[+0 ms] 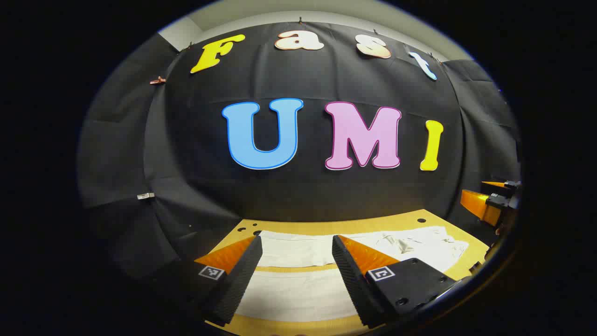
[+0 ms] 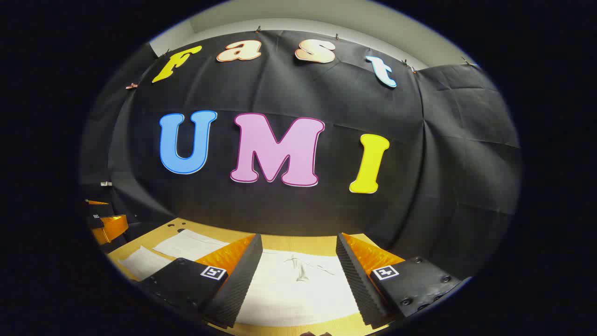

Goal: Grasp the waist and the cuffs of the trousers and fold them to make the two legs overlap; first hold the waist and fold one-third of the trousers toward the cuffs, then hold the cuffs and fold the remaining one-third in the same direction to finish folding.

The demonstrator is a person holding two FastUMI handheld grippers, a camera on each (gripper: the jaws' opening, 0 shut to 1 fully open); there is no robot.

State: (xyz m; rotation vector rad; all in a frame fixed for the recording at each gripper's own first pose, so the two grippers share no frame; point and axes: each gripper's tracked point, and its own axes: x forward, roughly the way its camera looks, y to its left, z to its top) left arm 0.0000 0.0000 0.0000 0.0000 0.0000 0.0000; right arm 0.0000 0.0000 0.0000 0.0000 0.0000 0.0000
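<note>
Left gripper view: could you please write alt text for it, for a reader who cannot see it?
White trousers lie spread flat on a wooden table, the two legs side by side with a strip of table between them. The left gripper is open above the legs, and the right gripper shows at the right edge.

Pale trousers (image 1: pixel 298 261) flat on table (image 1: pixel 373 223)

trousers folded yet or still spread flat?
Spread flat: the trousers lie open on the table, two legs side by side with wood showing between them.
</note>
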